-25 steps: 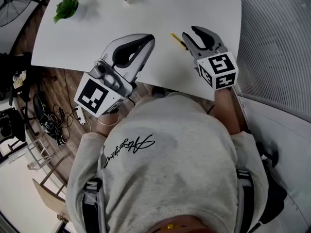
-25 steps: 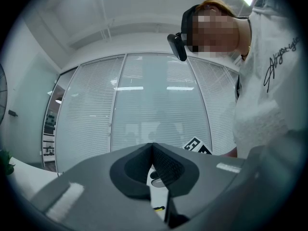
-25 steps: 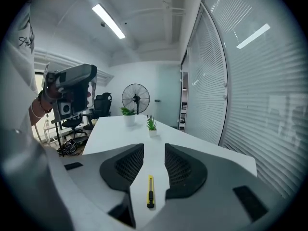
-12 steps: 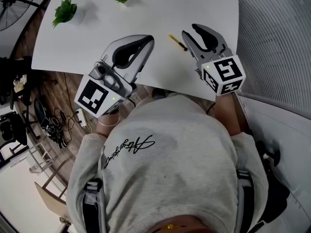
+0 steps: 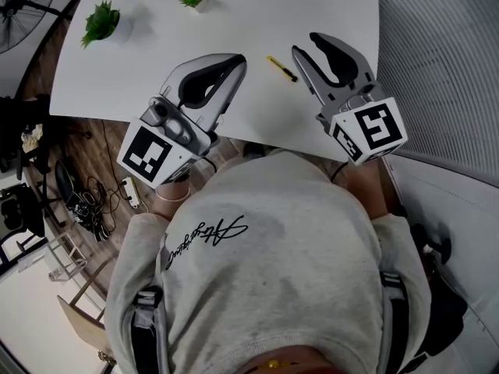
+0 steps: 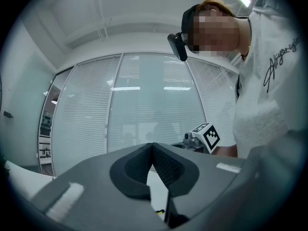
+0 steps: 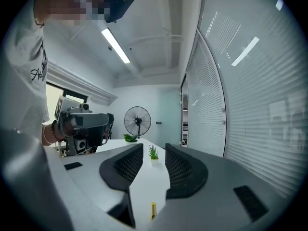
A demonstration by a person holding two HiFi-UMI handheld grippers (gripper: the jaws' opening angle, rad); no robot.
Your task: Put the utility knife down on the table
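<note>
My left gripper (image 5: 234,62) is closed on nothing. My right gripper (image 5: 306,45), jaws parted and empty, hangs just beside the slim yellow utility knife (image 5: 282,68), which lies flat on the white table (image 5: 234,14). Best to retreat straight back, grazing nothing. A second ago the right jaw tip sat against the knife; it has since drawn clear.

Your left gripper (image 5: 238,61) has its jaws pressed together, tips touching. Your right gripper (image 5: 306,45), level with it on its right, holds its jaws apart, nothing between them.
</note>
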